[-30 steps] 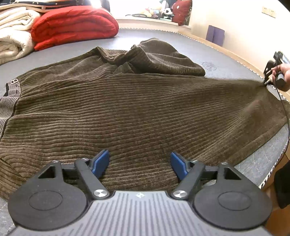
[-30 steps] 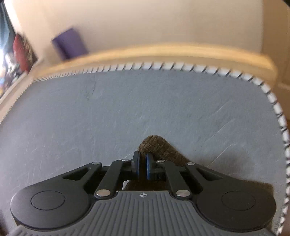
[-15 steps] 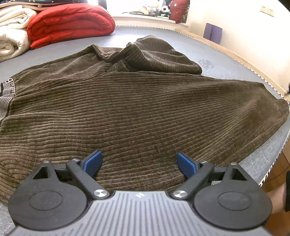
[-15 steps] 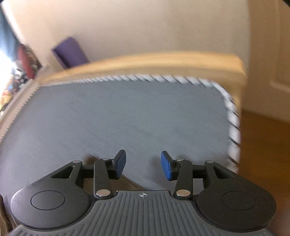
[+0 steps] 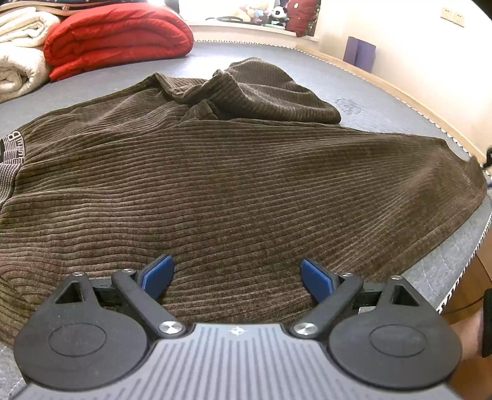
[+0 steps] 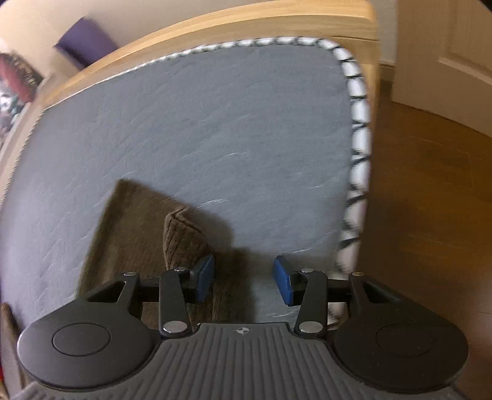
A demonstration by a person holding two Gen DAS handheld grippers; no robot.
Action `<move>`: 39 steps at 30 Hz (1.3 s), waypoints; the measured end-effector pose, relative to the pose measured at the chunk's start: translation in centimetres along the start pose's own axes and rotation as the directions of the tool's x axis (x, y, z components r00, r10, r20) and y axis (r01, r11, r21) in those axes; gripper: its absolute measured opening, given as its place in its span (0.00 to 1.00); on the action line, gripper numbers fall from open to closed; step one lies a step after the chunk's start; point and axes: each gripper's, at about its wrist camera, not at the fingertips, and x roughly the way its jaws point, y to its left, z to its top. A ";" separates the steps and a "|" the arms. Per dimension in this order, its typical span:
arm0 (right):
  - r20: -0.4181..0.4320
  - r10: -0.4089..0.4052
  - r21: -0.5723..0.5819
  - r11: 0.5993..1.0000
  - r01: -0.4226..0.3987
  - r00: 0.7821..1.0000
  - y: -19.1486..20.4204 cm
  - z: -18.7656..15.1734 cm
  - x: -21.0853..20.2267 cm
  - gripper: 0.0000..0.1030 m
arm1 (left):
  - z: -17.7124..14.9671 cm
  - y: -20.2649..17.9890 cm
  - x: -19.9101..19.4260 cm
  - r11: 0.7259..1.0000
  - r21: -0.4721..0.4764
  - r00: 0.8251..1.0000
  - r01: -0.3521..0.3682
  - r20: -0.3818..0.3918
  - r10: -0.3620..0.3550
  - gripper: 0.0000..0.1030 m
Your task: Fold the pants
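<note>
Brown corduroy pants (image 5: 233,184) lie spread on the grey mattress (image 5: 363,83), one leg bunched at the back. My left gripper (image 5: 236,277) is open and empty, low over the near edge of the pants. My right gripper (image 6: 244,278) is open and empty above the pants' hem corner (image 6: 181,237), which sticks up beside its left finger near the mattress corner (image 6: 246,129). A small dark part of the right gripper shows at the far right edge of the left wrist view.
A red duvet (image 5: 117,34) and a white blanket (image 5: 18,58) are stacked at the back left. The mattress's striped edge (image 6: 356,132) and wooden frame (image 6: 215,24) lie ahead of the right gripper. Wooden floor (image 6: 430,184) is to the right.
My right gripper was shut on the pants' hem a second ago, then opened and let it go, and has swung to face the mattress corner. My left gripper opened wider.
</note>
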 end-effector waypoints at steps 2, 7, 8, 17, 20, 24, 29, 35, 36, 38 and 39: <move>-0.011 0.108 0.012 0.994 -0.108 0.994 0.9 0.1 0.0 0.44 | 0.0 0.0 0.0 1.000 -0.001 1.000 0.003 0.000 -0.003 0.90; 0.044 0.130 0.109 0.985 -0.134 0.991 0.3 0.7 -0.4 0.46 | 0.0 0.0 0.0 1.000 -0.001 1.000 0.001 0.001 -0.001 0.90; 0.030 0.093 0.109 0.989 -0.095 0.995 0.0 0.6 -0.1 0.46 | 0.0 0.0 0.0 1.000 -0.001 1.000 0.004 0.001 -0.003 0.90; -0.031 0.101 0.117 0.988 -0.097 0.994 -0.9 0.2 1.2 0.11 | 0.0 -0.1 0.0 1.000 0.001 1.000 0.000 0.002 0.000 0.90; 0.056 0.051 0.075 0.996 -0.055 0.997 -0.3 0.2 -0.5 0.09 | 0.0 -0.1 0.0 1.000 0.000 1.000 0.001 0.003 -0.001 0.90; 0.108 -0.077 0.118 0.991 0.064 0.991 -1.3 0.4 -1.7 0.09 | 0.1 -0.2 -0.2 1.000 -0.003 1.000 0.002 -0.005 -0.002 0.90; 0.068 -0.187 0.147 0.973 0.176 0.980 -1.7 -0.2 -1.2 0.13 | 1.0 0.5 -1.2 0.999 -0.050 1.000 0.009 -0.020 -0.010 0.85; 0.303 -0.297 -0.014 0.949 0.316 0.906 1.9 -0.3 -4.5 0.15 | 1.7 1.2 -0.7 0.998 -0.050 0.992 -0.026 -0.128 0.019 0.67; 0.320 -0.308 -0.015 0.944 0.330 0.896 2.2 -0.3 -4.8 0.15 | 2.2 0.8 -0.9 1.000 0.005 0.989 -0.024 -0.148 0.025 0.63; 0.330 -0.285 0.000 0.953 0.301 0.900 2.5 -0.2 -5.3 0.15 | 3.4 1.7 -1.8 0.999 -0.024 0.988 -0.045 -0.149 0.041 0.29; 0.333 -0.261 0.004 0.961 0.276 0.906 2.8 -0.2 -5.5 0.15 | 4.1 3.1 -2.8 0.994 -0.089 0.993 -0.058 -0.106 0.049 0.28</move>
